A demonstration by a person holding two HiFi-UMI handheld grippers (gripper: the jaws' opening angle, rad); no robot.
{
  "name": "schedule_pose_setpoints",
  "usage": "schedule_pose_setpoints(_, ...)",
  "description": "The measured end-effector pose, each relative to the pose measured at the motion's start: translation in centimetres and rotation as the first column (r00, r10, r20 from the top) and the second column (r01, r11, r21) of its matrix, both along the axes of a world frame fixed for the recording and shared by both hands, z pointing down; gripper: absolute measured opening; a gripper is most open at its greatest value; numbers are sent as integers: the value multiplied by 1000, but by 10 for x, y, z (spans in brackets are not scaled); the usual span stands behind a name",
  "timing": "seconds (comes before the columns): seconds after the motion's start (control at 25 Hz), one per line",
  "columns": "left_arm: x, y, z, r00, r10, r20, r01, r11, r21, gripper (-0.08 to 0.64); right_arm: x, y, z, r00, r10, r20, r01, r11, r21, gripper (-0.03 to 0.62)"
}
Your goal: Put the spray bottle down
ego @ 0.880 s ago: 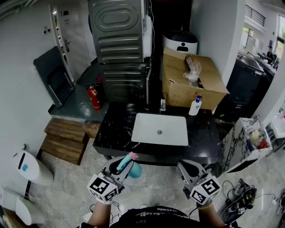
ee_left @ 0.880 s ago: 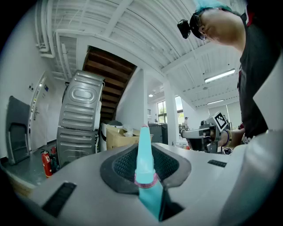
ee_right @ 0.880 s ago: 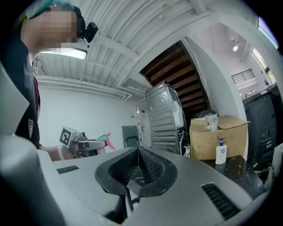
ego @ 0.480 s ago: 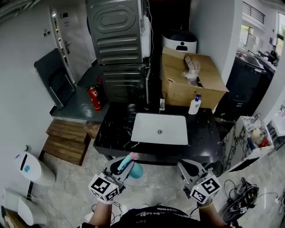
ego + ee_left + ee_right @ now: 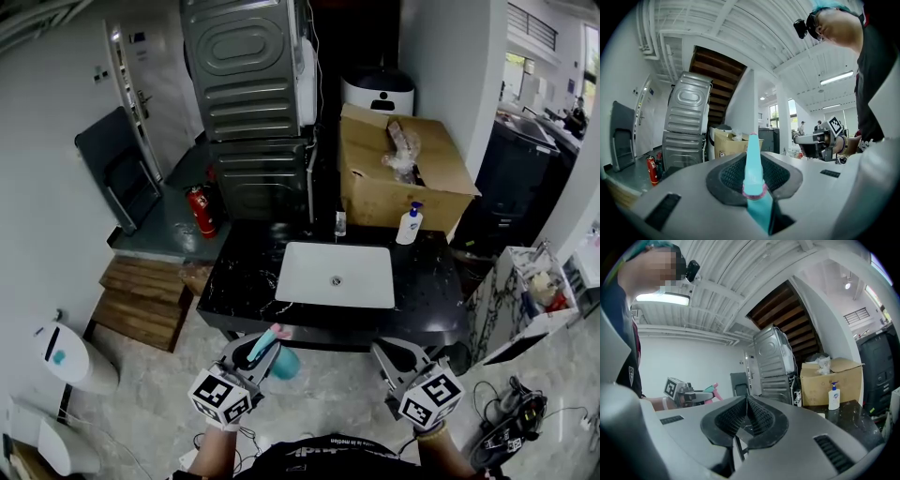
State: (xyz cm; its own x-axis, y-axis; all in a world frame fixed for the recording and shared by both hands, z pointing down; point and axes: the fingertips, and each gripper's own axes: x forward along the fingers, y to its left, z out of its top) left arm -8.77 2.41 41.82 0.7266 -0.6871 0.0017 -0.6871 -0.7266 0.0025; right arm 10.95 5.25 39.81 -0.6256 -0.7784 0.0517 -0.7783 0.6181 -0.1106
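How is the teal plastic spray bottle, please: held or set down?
Held: left gripper clamps the spray bottle, short of the black stone counter.

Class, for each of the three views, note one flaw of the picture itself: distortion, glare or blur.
Head view: wide-angle bending, the washer bows and leans. Left gripper view: circular fisheye with black corners; the spray bottle looms large. Right gripper view: the ceiling light is blown out; a mosaic patch sits top left.

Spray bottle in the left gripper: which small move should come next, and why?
Probably carry it forward over the bare black counter left of the sink. The left gripper holds the spray bottle short of the counter's near edge, so opening here would likely drop it.
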Motion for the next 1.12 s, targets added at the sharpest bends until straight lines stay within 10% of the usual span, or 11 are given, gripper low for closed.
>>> schedule_pose_setpoints(1.12, 70, -7, 1, 998, -33, 55, 33, 999, 3, 91, 72, 12, 35, 997, -39, 59, 42, 998, -47, 40)
